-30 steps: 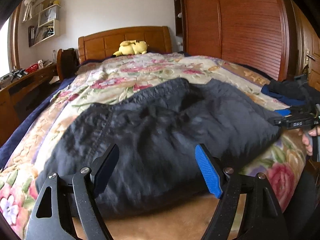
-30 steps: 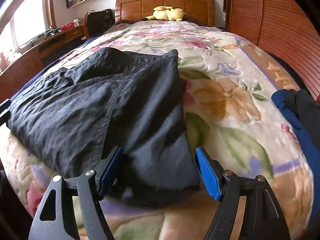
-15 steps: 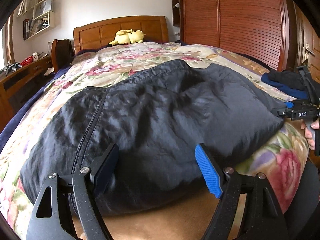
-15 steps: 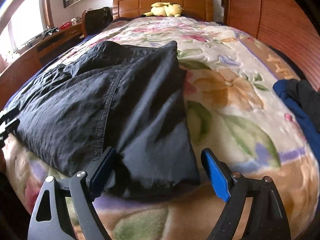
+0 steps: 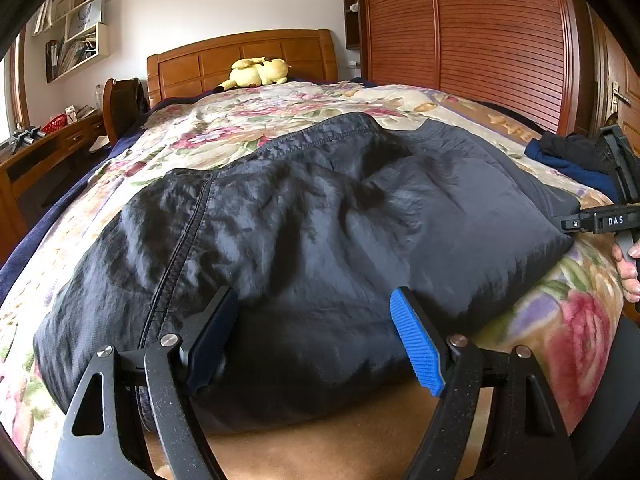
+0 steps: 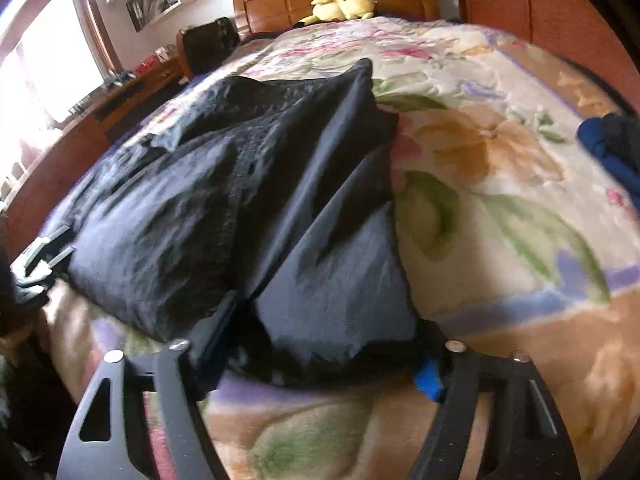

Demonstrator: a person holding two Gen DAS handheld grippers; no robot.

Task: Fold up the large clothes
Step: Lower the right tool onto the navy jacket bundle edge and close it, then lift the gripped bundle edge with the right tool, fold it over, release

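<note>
A large dark navy garment (image 5: pixel 320 232) lies folded over on the floral bedspread (image 5: pixel 248 120), with a stitched seam running down its left part. My left gripper (image 5: pixel 316 340) is open, its jaws standing wide on either side of the garment's near edge. My right gripper (image 6: pixel 320 340) is open too, and the garment's near right corner (image 6: pixel 340 304) lies between its jaws, covering most of the blue pad (image 6: pixel 426 376). The right gripper's body (image 5: pixel 612 220) also shows at the right edge of the left wrist view, beside that corner.
A yellow plush toy (image 5: pixel 260 72) lies by the wooden headboard (image 5: pixel 240 52). A pile of dark and blue clothes (image 5: pixel 568 152) sits on the bed's right side. A wooden wardrobe (image 5: pixel 480 40) stands at right, a desk (image 5: pixel 40 148) at left.
Both grippers have moved forward onto the garment's near edge. The right gripper has pushed in so the corner now lies between its jaws; the view is blurred from motion.
</note>
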